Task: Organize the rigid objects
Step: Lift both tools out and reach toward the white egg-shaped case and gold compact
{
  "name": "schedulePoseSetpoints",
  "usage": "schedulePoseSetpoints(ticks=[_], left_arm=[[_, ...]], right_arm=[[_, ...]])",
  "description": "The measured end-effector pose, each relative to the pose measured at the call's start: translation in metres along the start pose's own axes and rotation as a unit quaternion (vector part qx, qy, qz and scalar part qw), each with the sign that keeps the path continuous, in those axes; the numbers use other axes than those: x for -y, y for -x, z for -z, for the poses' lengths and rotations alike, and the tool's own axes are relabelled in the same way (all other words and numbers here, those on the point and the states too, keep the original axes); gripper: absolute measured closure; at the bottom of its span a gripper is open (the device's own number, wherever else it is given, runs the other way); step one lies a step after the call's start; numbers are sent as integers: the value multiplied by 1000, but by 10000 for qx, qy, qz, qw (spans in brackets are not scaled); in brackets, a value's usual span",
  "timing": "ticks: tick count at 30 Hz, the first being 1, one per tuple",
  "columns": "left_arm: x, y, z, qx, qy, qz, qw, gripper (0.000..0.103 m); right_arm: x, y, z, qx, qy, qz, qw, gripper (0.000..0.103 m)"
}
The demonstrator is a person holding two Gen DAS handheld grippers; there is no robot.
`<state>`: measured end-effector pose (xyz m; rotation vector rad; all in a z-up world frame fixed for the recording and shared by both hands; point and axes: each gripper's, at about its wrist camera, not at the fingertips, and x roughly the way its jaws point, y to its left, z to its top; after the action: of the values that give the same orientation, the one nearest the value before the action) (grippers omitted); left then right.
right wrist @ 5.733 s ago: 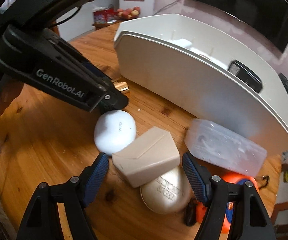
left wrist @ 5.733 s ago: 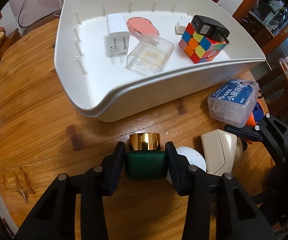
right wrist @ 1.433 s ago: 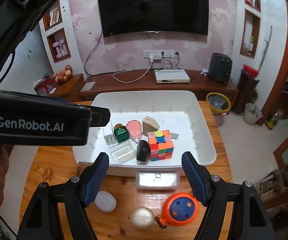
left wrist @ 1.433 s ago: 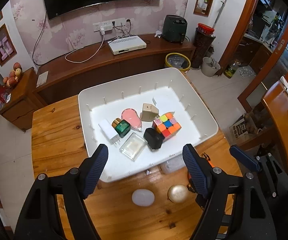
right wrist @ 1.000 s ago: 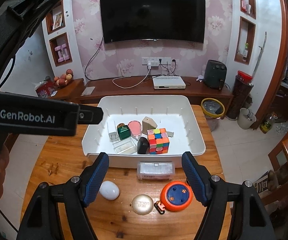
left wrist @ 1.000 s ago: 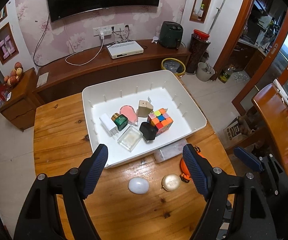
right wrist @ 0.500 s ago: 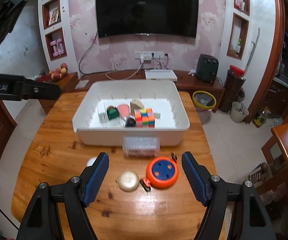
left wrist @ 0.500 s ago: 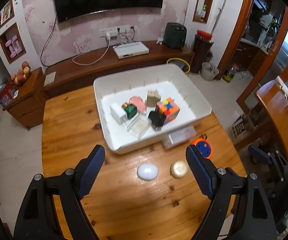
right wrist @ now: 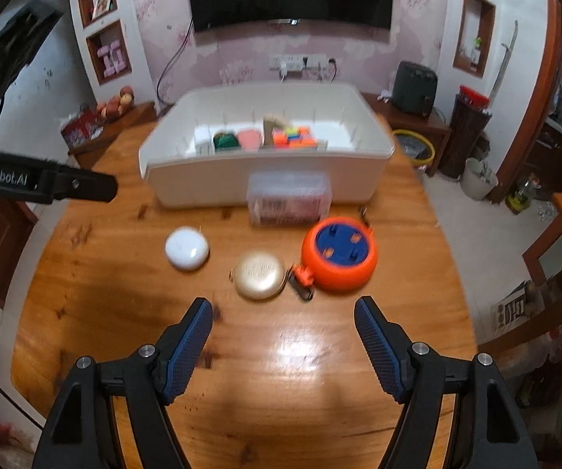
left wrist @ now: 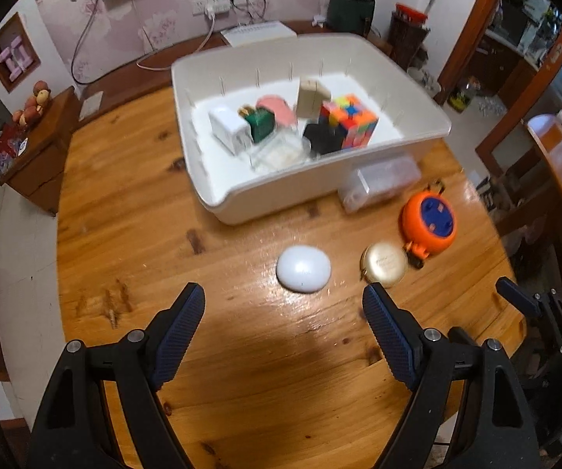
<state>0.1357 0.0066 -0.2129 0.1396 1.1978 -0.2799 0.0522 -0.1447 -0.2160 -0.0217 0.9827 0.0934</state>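
A white bin (left wrist: 218, 179) (right wrist: 187, 179) on the wooden table holds a colour cube (left wrist: 353, 119), a green bottle (left wrist: 259, 123), a white charger (left wrist: 228, 129), a beige block (left wrist: 310, 95) and other items. On the table before it lie a white oval case (left wrist: 303, 269) (right wrist: 187, 248), a gold round compact (left wrist: 384, 264) (right wrist: 258, 273), an orange-blue reel (left wrist: 429, 224) (right wrist: 339, 258) and a clear plastic box (left wrist: 380, 181) (right wrist: 288, 197). My left gripper (left wrist: 282, 316) is open and empty, just short of the white case. My right gripper (right wrist: 282, 322) is open and empty, just short of the compact.
The table's right edge (right wrist: 448, 258) drops to a tiled floor. A wooden chair (left wrist: 546, 164) stands at the right. A low cabinet with fruit (left wrist: 33, 148) is at the left. The left gripper's arm (right wrist: 38, 183) crosses the right wrist view at left.
Both grippers have come down from high above toward the table; the loose objects now sit close ahead of the open fingers. Both grippers stay open.
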Motion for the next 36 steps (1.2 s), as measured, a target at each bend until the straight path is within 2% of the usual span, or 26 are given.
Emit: schedulePoseSetpoints(ticks=[9, 13, 23, 29, 36], left_arm=[[3, -65, 5, -597, 135, 320, 9976, 18], [1, -83, 1, -691, 224, 367, 9967, 18], [6, -110, -5, -755, 159, 343, 9964, 18], [0, -119, -2, -851, 226, 374, 9954, 18], [-8, -117, 1, -786, 244, 445, 9956, 20]], right_arm=[[-19, -63, 29, -489, 50, -79, 9988, 27], [-24, -84, 30, -564, -29, -127, 9983, 27], [-37, -99, 12, -232, 197, -8, 9995, 26], [-38, -106, 0, -200, 173, 14, 9996, 26], [-38, -113, -10, -143, 243, -39, 9996, 28]])
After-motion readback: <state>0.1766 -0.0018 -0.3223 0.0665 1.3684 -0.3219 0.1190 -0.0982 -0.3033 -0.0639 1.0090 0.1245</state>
